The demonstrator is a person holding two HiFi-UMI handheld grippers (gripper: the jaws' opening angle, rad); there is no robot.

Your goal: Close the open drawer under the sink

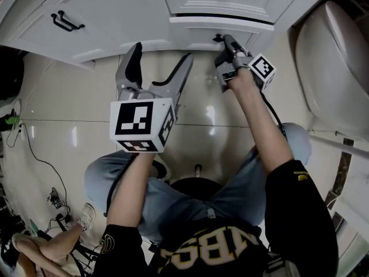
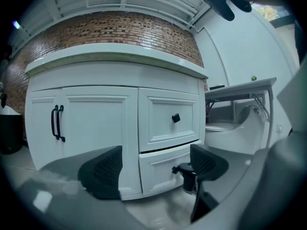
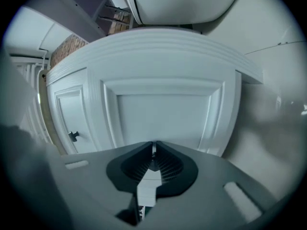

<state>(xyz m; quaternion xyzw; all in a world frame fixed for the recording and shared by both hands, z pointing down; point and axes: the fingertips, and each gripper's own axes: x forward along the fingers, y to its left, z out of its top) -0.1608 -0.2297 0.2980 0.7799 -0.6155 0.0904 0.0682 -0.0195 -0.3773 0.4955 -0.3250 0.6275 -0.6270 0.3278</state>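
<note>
The white vanity's lower drawer (image 1: 214,23) stands slightly out from the cabinet face, with a dark gap above its front (image 2: 160,166). My right gripper (image 1: 226,40) is shut with nothing between the jaws. Its tips (image 3: 153,145) point level at the drawer's front panel (image 3: 163,114), right by the small black knob (image 1: 218,38). The left gripper view shows the right gripper (image 2: 188,174) at that knob; whether it touches, I cannot tell. My left gripper (image 1: 163,52) hangs open and empty over the floor, left of the drawer and short of the cabinet (image 2: 153,169).
The upper drawer has a black knob (image 2: 176,118). Double doors with black handles (image 2: 57,122) are to the left. A white toilet (image 1: 328,62) stands close on the right. Cables (image 1: 53,198) and another person's hand (image 1: 43,248) are on the tiled floor at lower left.
</note>
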